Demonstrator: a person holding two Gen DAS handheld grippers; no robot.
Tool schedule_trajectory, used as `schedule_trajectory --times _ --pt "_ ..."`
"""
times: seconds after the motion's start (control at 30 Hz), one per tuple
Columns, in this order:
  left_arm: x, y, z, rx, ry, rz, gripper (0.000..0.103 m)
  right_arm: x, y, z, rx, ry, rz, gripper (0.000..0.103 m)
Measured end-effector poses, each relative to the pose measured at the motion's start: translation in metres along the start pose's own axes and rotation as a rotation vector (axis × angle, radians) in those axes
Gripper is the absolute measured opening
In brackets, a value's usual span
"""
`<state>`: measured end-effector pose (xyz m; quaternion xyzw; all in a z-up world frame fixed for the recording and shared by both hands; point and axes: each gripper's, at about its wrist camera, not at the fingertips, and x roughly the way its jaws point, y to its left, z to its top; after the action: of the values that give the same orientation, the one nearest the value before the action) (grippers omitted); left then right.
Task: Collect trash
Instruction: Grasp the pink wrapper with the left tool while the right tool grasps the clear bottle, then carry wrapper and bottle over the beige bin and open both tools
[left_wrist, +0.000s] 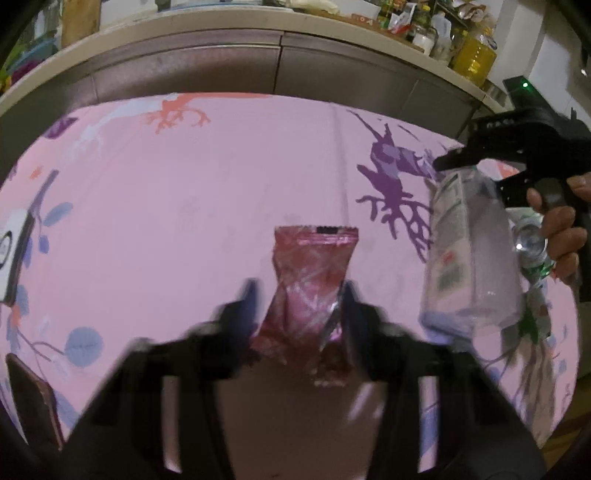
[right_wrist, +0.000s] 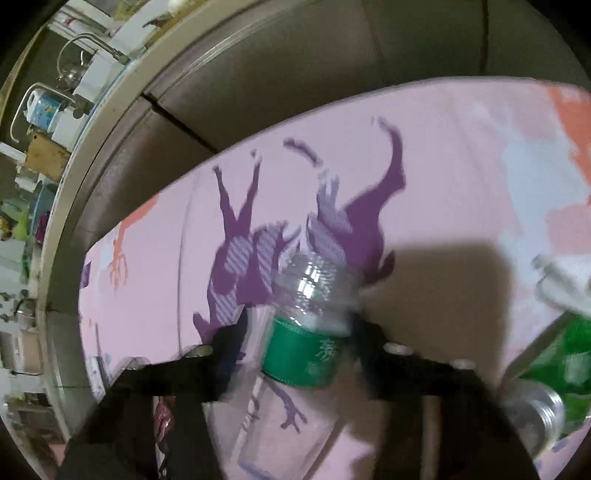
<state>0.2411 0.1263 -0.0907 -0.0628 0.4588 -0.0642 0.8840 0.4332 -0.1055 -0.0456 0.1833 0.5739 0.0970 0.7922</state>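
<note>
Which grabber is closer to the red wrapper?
Left. The left gripper has the red wrapper between its fingers. The right gripper is off to the side, holding a clear bottle.

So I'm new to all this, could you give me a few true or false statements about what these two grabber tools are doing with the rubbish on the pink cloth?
1. The left gripper has a red wrapper between its fingers. True.
2. The right gripper is around a glass jar. False: it is around a clear plastic bottle with a green label.
3. The cloth is plain white. False: it is pink with purple and orange shapes printed on it.
4. A person's hand holds the right gripper's handle. True.
5. The bottle in the right gripper has its cap on. False: its neck is open, with no cap.
</note>
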Motion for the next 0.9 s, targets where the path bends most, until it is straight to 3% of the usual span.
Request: schedule_trajectory --times 0.1,0.2,0.3,0.5,0.67,0.9 --pt "-0.005 0.007 0.001 -0.027 0.023 -0.054 0.016 -0.026 0.007 -0.013 -0.037 -0.038 0.088 0.039" --pt "-0.024 0.007 0.001 -0.037 -0.006 -0.106 0.016 -0.074 0.018 -0.032 -0.115 -0.124 0.158 0.038" --pt "-0.048 -0.002 0.001 -0.05 -0.027 -0.21 0.016 -0.114 0.02 -0.05 -0.155 -0.196 0.203 0.037" --pt "-0.092 -0.053 0.002 0.035 -0.077 -0.306 0.016 -0.205 0.0 -0.093 -0.203 -0.388 0.281 0.037" --pt "-0.109 -0.122 0.009 0.15 -0.074 -0.383 0.016 -0.261 -0.041 -0.11 -0.183 -0.509 0.258 0.037" --pt "-0.102 -0.252 0.017 0.349 -0.03 -0.471 0.016 -0.341 -0.159 -0.14 -0.044 -0.67 0.137 0.037"
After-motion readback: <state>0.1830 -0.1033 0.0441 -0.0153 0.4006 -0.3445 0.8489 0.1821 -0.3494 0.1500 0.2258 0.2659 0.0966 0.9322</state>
